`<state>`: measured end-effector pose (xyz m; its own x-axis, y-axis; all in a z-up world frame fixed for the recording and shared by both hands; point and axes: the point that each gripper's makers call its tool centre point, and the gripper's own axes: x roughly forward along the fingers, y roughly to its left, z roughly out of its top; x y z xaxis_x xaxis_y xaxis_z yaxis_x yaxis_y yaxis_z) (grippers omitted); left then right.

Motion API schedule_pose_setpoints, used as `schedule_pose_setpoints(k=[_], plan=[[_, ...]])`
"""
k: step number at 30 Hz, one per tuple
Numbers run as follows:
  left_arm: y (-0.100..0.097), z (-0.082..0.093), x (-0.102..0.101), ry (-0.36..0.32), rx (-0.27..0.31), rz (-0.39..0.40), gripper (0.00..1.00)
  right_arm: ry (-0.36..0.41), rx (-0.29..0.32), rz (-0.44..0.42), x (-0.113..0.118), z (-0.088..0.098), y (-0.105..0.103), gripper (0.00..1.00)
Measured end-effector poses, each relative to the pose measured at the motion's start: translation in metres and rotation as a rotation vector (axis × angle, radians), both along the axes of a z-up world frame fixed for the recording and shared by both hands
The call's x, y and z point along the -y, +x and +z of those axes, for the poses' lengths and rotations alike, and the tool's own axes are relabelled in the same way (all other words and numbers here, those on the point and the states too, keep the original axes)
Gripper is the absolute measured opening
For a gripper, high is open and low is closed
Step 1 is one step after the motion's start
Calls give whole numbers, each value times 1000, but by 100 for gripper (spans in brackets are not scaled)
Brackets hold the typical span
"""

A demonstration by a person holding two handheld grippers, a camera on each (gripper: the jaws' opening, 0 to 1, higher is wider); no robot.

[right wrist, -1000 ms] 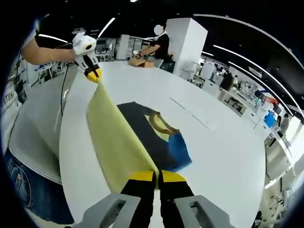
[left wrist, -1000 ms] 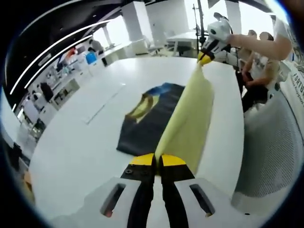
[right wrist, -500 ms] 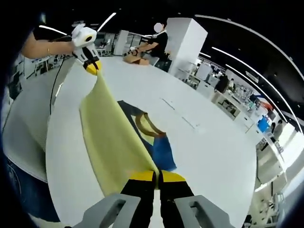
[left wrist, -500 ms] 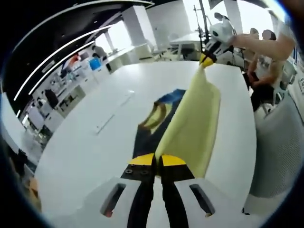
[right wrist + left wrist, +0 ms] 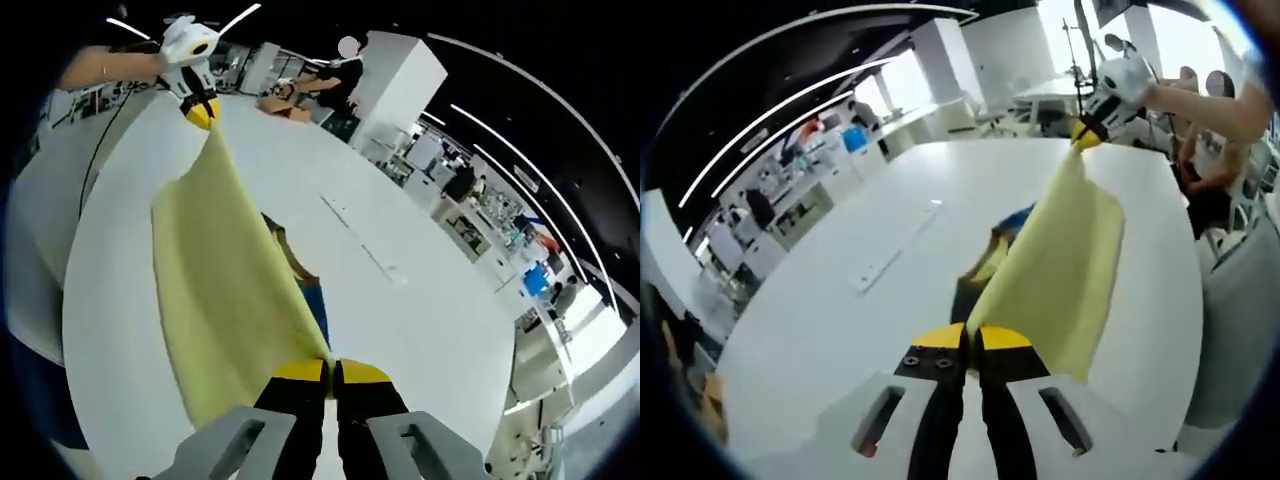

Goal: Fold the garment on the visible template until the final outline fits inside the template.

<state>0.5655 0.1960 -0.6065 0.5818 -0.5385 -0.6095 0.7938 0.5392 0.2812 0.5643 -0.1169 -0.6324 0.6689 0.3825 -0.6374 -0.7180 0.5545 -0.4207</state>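
The garment hangs as a pale yellow sheet stretched between both grippers above the white table. My left gripper is shut on one corner of it. The right gripper, held by a hand, pinches the far corner at upper right. A dark part with a yellow collar and a blue patch peeks out behind the sheet on the table. In the right gripper view my right gripper is shut on the garment, and the left gripper grips the far corner. A blue strip shows beside the sheet.
A thin pale strip lies on the table beyond the garment, also seen as a strip in the right gripper view. People stand by the right table edge. A seated person works at the table's far end.
Both grippers have carried the yellow sheet further over the dark part, which is now mostly hidden. The grip on both corners is unchanged.
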Motion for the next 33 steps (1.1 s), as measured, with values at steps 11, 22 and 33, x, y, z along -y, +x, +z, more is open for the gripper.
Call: schedule_pose_setpoints(k=[11,22,33], plan=[[29,-7,-2,-29,20,77,0,1,10,-45,0,-6,30,0],[50,-43,-5,-35,-61,132,0,-53,-14,-40,-4,-36,50,0],[73,-80,-8,-45,-135,175,1,-107,-46,-25,-6,-65,67,0]])
